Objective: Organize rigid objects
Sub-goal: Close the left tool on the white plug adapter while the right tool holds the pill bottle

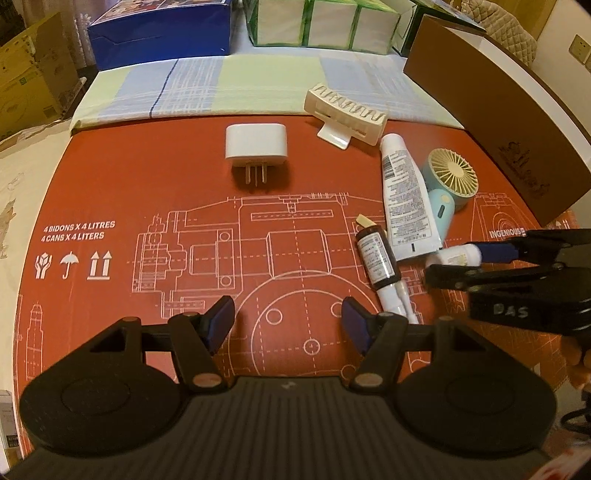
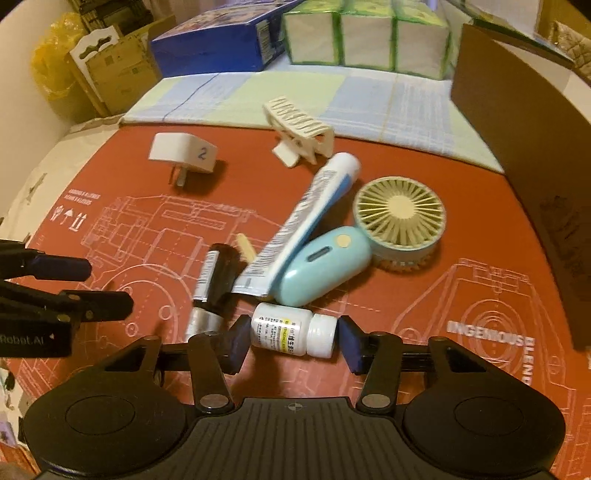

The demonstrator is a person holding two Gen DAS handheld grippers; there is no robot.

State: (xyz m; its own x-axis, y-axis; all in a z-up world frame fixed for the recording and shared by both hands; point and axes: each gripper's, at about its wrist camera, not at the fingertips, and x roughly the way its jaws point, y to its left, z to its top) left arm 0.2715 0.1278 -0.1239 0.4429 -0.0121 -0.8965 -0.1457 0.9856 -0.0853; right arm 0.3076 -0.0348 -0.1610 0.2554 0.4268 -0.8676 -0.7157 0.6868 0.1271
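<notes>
Partly hidden: dark bottle [image 2: 218,280] under tube [image 2: 306,221].

Underneath all, a flat red cardboard sheet [image 1: 110,177] printed with white machine drawings, handling symbols and words about cans and litres. Behind it, touching its far edge, a checked cloth [image 1: 258,85] in pale green, blue and white. Further back, a dark blue box [image 1: 159,26] and, just beside it to the right, a row of green-and-white wrapped packs [image 1: 325,22]. On the right, standing on edge, a brown board [image 1: 498,122] with a faint dark print low on it. To the left, a pale embroidered cloth [image 1: 22,192], stacked cardboard boxes [image 1: 29,74] and a yellow bag [image 2: 51,62]. Far right, a quilted beige cushion [image 1: 506,22] and a wall socket [image 1: 580,48].
</notes>
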